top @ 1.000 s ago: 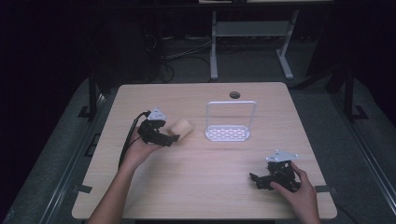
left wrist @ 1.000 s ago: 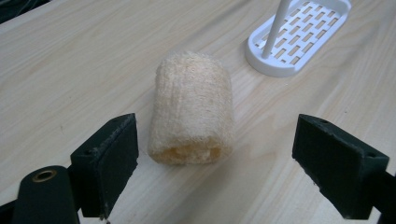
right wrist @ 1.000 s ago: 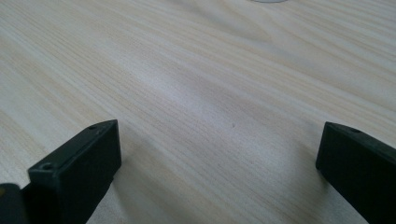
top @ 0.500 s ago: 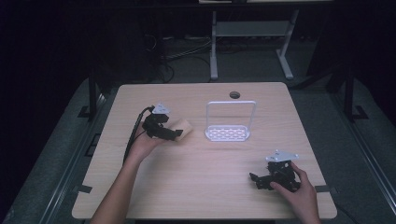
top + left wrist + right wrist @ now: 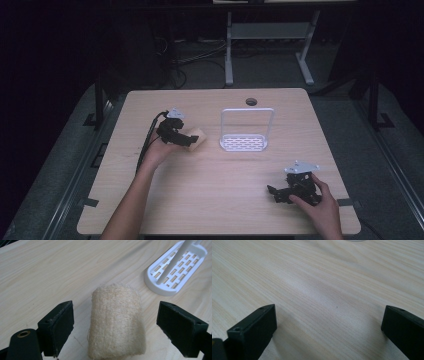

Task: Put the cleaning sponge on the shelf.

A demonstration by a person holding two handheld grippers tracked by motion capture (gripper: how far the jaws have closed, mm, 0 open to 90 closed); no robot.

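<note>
A beige loofah sponge (image 5: 116, 322) lies on the wooden table, left of centre (image 5: 196, 138). My left gripper (image 5: 186, 139) stands open around it, a jaw on each side with gaps to the sponge (image 5: 117, 327). A white slotted rack with an upright wire frame (image 5: 246, 142) stands just right of the sponge, and its tray (image 5: 175, 272) sits at the upper right in the left gripper view. My right gripper (image 5: 276, 194) rests open near the front right of the table, its jaws wide over bare wood (image 5: 327, 322).
A round cable hole (image 5: 251, 102) sits near the table's far edge (image 5: 215, 90). Behind the table stand a white metal stand (image 5: 267, 35) and loose cables on a dark floor. Bare wood spreads between the two hands.
My left gripper has moved right and forward to the sponge, so its jaws now straddle it. The right gripper has stayed put.
</note>
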